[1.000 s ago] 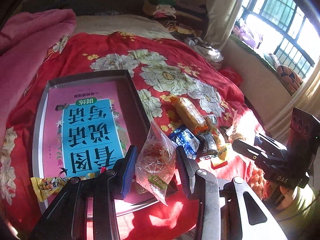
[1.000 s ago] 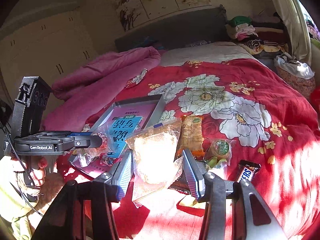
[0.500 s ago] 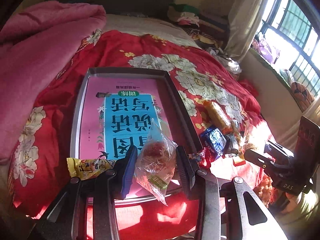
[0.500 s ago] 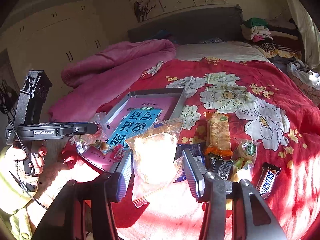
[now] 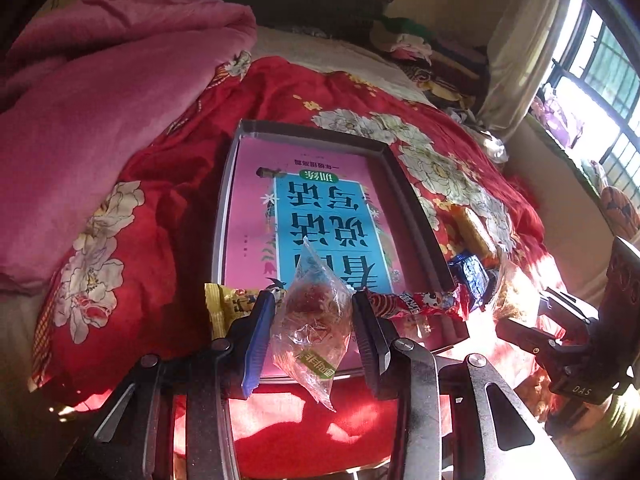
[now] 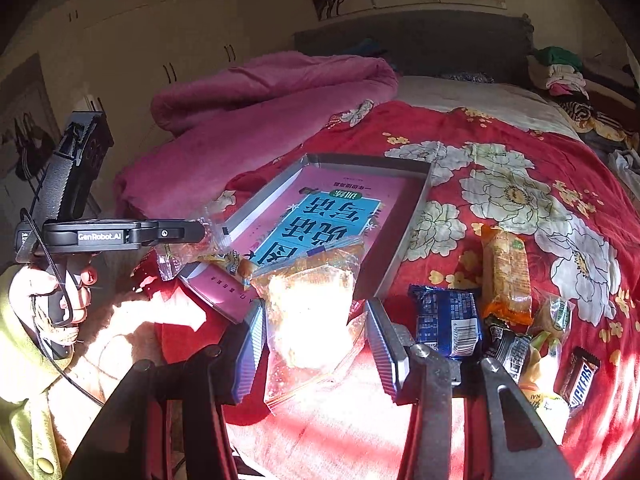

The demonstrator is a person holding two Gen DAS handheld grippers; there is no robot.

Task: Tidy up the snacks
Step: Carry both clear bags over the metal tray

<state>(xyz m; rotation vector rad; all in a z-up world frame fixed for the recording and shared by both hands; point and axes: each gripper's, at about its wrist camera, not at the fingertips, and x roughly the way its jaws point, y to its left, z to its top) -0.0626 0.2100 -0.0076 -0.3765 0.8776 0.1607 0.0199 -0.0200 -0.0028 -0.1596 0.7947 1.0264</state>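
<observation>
My left gripper (image 5: 313,300) is shut on a clear packet of reddish snack (image 5: 310,324), held over the near end of a grey tray (image 5: 312,130). A pink and blue book (image 5: 320,208) lies in the tray. A yellow packet (image 5: 228,304) and a long red packet (image 5: 416,304) rest at the tray's near edge. My right gripper (image 6: 314,308) is shut on a clear zip bag of pale snack (image 6: 308,320), just in front of the tray's (image 6: 408,232) near right corner. The left gripper (image 6: 200,232) shows at the left of the right wrist view.
Loose snacks lie right of the tray on the red flowered bedspread: a blue packet (image 6: 448,320), an orange packet (image 6: 506,272), a dark packet (image 6: 506,348), a Snickers bar (image 6: 580,376). A pink quilt (image 5: 100,120) is heaped left of the tray. A hand (image 6: 36,292) grips the left handle.
Both grippers have swung left with their packets, from over the loose snacks towards the tray. The left one now hangs over the tray's near end, and both have rolled a little.
</observation>
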